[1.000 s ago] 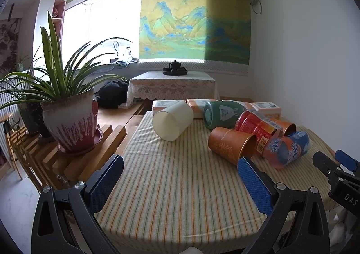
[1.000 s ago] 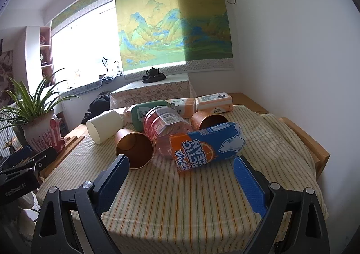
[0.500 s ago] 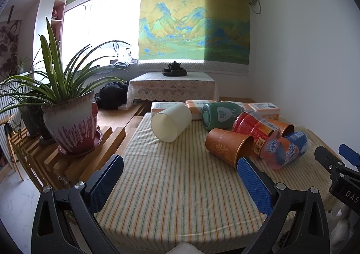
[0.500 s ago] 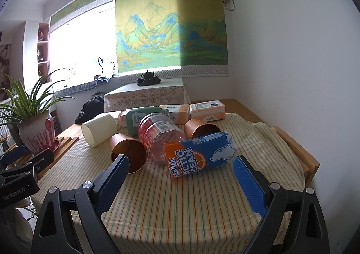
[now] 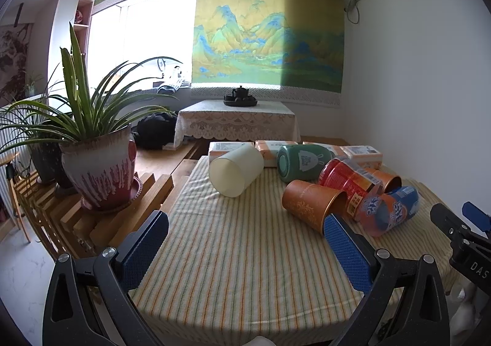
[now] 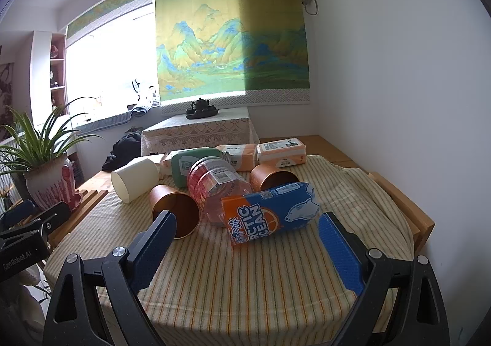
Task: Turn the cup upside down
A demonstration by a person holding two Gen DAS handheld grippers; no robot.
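Note:
Several cups lie on their sides on the striped tablecloth (image 5: 233, 254). A cream cup (image 5: 235, 168) lies at the far left, also in the right wrist view (image 6: 135, 181). An orange cup (image 5: 311, 204) lies mid-table, its mouth toward the right camera (image 6: 176, 211). A green cup (image 5: 302, 159) (image 6: 191, 163), a red plastic jar (image 5: 346, 182) (image 6: 213, 189), a second orange cup (image 6: 271, 178) and a blue-orange can (image 5: 388, 210) (image 6: 271, 212) lie beside it. My left gripper (image 5: 245, 249) is open and empty over the near table. My right gripper (image 6: 247, 249) is open and empty before the can.
A large potted plant (image 5: 98, 168) stands on a wooden slatted rack left of the table. Tissue packs (image 6: 280, 151) lie along the table's far edge. A wooden edge (image 6: 402, 201) borders the right side. The right gripper shows in the left view (image 5: 460, 235).
Both grippers have drawn back a little from the table, so the cups look slightly farther away. The cups have not moved. Both stay open.

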